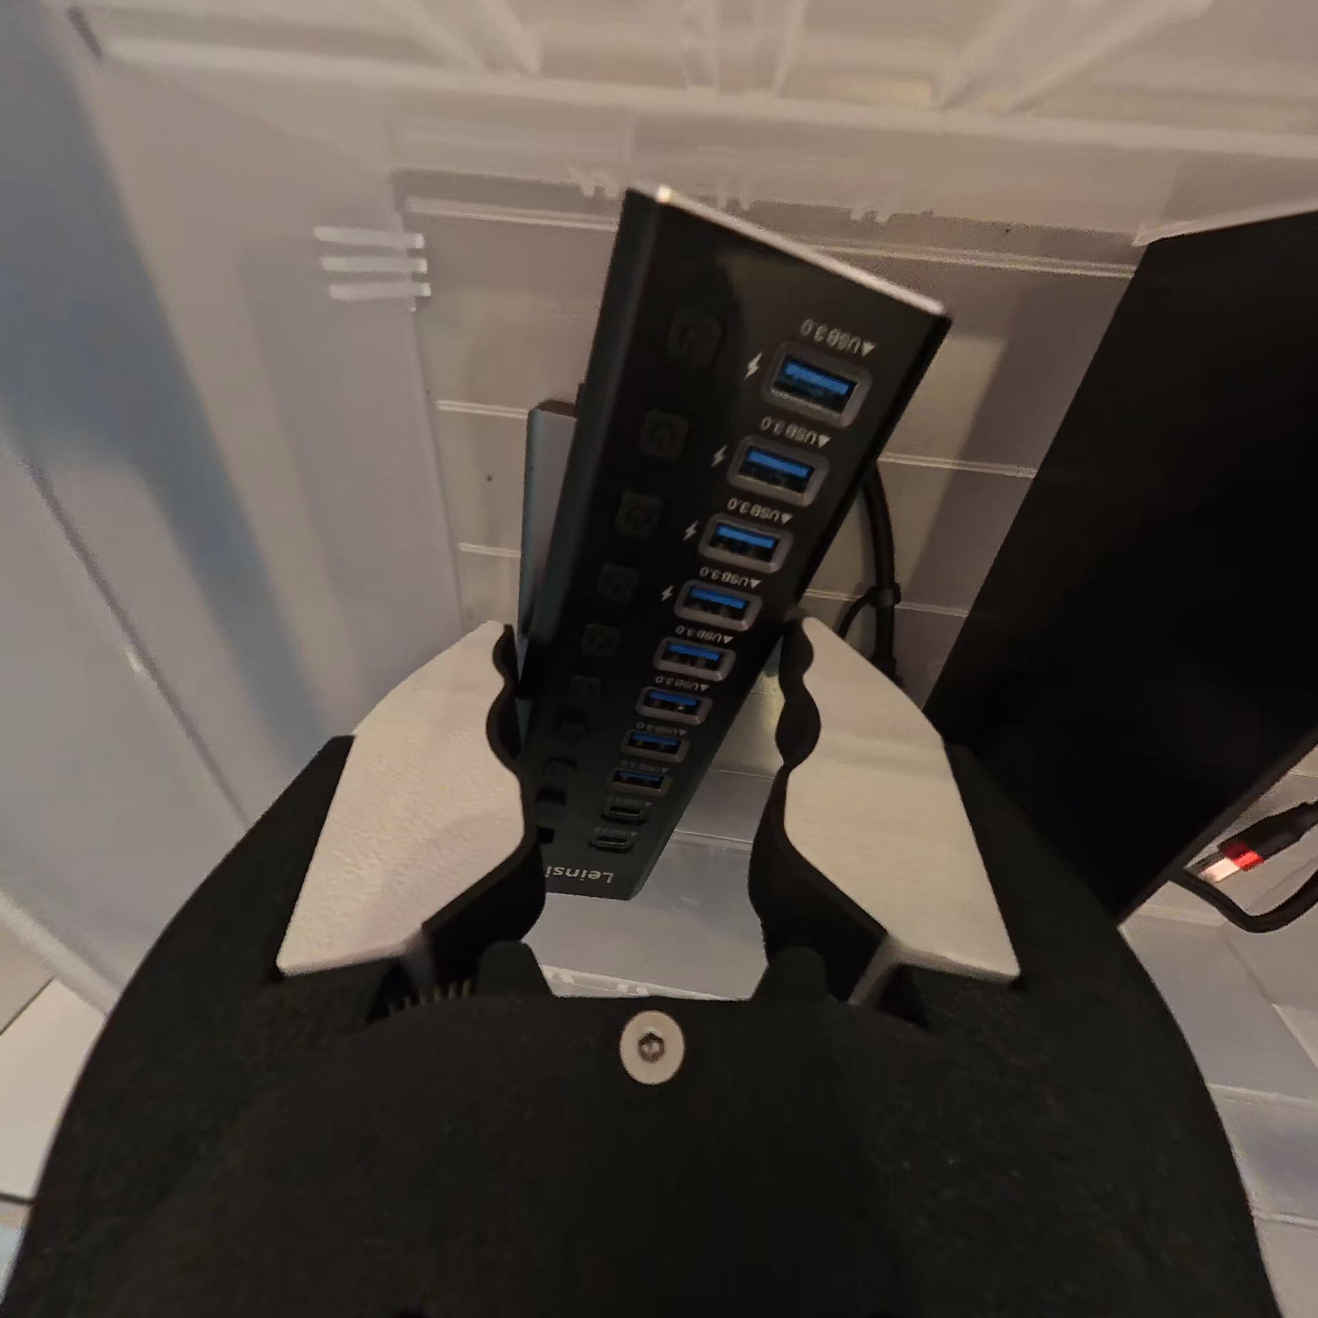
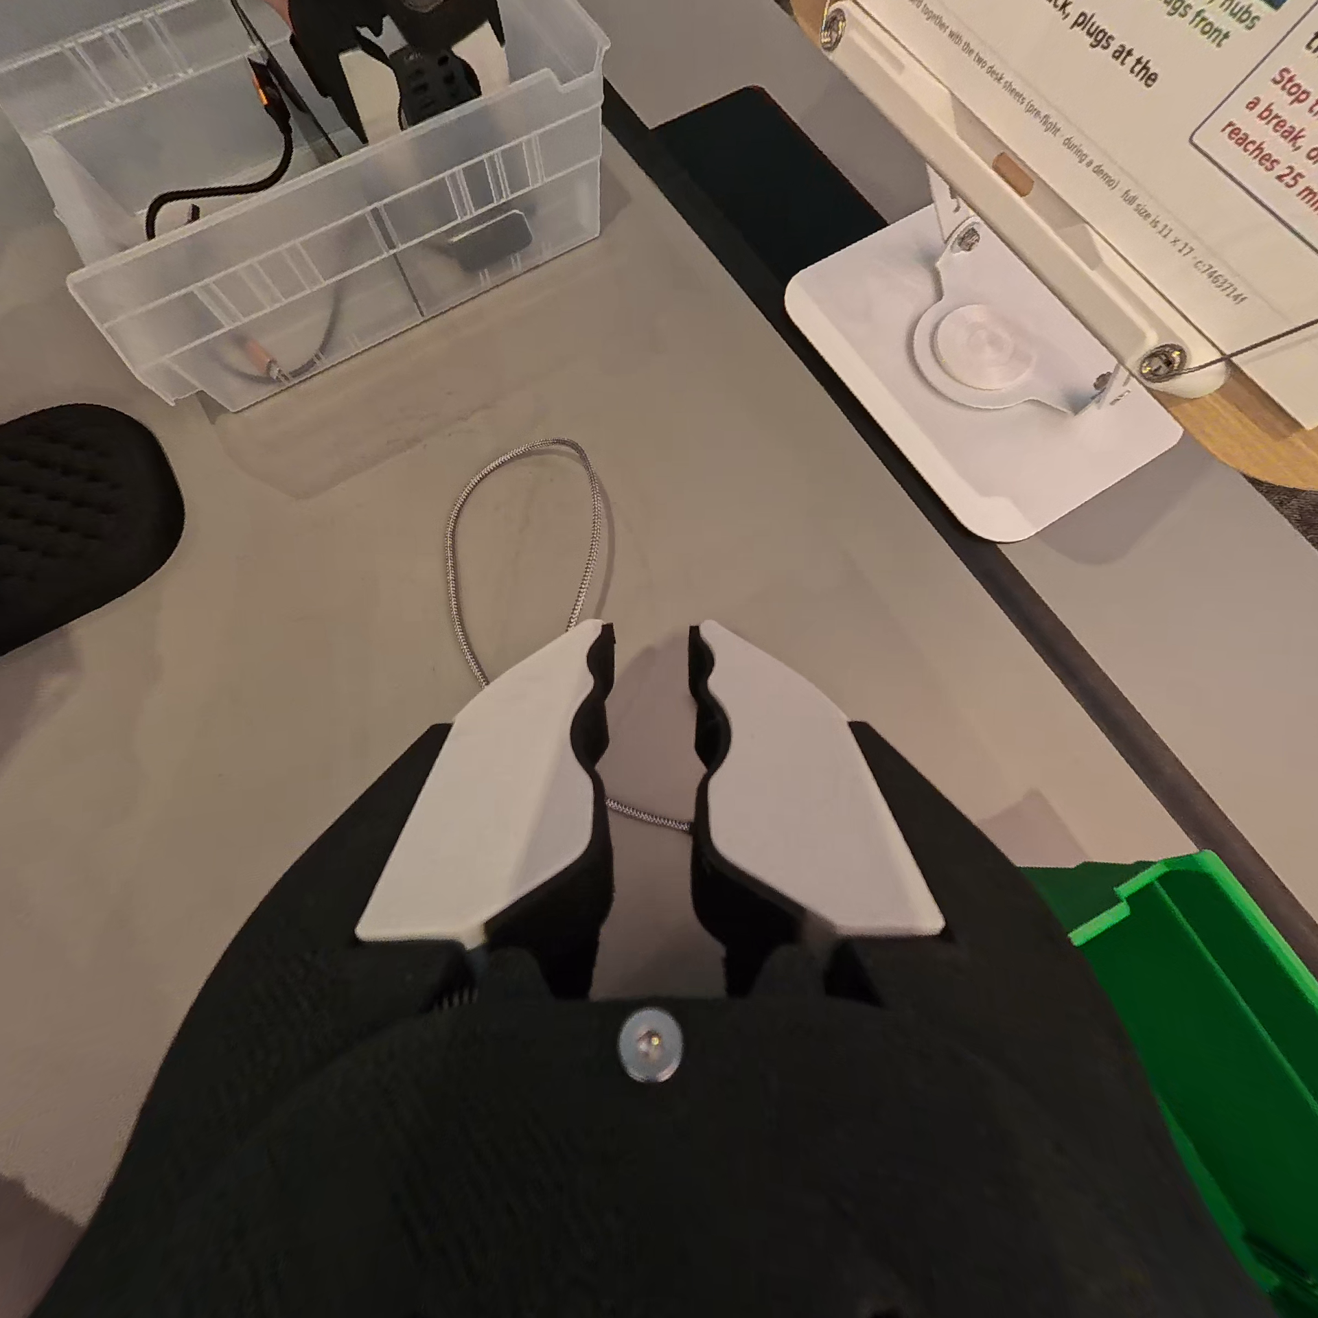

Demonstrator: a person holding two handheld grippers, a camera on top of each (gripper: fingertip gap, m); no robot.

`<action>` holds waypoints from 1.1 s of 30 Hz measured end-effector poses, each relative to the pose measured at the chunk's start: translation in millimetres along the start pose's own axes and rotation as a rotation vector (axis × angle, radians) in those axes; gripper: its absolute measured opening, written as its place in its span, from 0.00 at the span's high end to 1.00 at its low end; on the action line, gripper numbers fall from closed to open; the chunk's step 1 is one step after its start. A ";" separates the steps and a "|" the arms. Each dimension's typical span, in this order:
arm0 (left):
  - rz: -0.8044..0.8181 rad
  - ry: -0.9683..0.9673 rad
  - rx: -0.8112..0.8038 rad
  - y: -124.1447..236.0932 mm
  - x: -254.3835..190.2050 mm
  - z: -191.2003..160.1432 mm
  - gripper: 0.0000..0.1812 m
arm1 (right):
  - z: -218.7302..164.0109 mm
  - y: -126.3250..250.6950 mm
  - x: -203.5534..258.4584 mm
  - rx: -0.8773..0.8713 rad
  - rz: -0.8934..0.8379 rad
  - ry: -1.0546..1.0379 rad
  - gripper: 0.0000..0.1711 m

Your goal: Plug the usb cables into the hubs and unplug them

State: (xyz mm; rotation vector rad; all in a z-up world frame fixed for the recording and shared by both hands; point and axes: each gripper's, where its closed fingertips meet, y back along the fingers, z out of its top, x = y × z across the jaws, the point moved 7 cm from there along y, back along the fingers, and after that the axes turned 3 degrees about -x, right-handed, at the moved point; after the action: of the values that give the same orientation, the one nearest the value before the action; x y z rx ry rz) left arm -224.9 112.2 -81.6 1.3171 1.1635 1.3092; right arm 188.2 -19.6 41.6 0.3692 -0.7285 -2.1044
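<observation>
In the left wrist view a long black USB hub (image 1: pixel 720 542) with a row of blue ports stands tilted on end inside a clear plastic bin (image 1: pixel 249 428). My left gripper (image 1: pixel 649 631) is open with the hub's lower part between its fingers; the left finger is at the hub's edge and the right finger stands clear of it. In the right wrist view my right gripper (image 2: pixel 650 631) hangs over the grey table, its fingers a narrow gap apart with nothing between the tips. A silver braided cable (image 2: pixel 450 549) loops on the table ahead and runs under the fingers.
A grey hub (image 1: pixel 545 499) stands behind the black one, a black slab (image 1: pixel 1141 499) stands to its right, and a red-and-black plug (image 1: pixel 1241 856) lies beside it. The clear bin (image 2: pixel 342 285), a black pad (image 2: pixel 71 513), a white stand (image 2: pixel 984 428) and a green bin (image 2: pixel 1212 998) surround the table. Left tips to right tips: about 40 centimeters. The red-and-black plug (image 1: pixel 1241 856) is about 15 centimeters from my left fingertips and 45 centimeters from my right.
</observation>
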 end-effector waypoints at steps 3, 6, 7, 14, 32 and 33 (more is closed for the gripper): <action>0.004 -0.007 0.036 0.2 -0.4 3.8 0.64 | -1.1 0.1 -1.0 0.005 -0.001 -0.002 0.88; 0.044 0.025 0.056 1.3 -1.6 3.6 0.64 | -1.2 2.7 -1.2 0.002 0.000 0.002 0.88; 0.075 0.036 0.074 1.8 -1.2 2.5 0.64 | -0.7 4.1 -1.2 -0.005 0.001 0.002 0.88; 0.172 0.148 0.165 20.0 -1.5 -5.2 0.65 | 3.2 15.4 -0.9 -0.054 0.013 -0.002 0.89; 0.324 0.372 -0.182 189.3 -93.4 114.5 0.65 | 7.9 88.4 5.8 -0.225 0.018 0.001 0.89; 0.277 0.391 -0.227 188.5 -106.8 130.9 0.65 | 6.3 90.8 6.0 -0.221 0.014 -0.002 0.89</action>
State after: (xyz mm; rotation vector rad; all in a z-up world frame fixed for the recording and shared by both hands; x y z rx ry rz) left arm -89.4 -17.5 88.3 1.1106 1.0723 1.9065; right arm 239.2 -64.3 102.6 0.2400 -0.4914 -2.1461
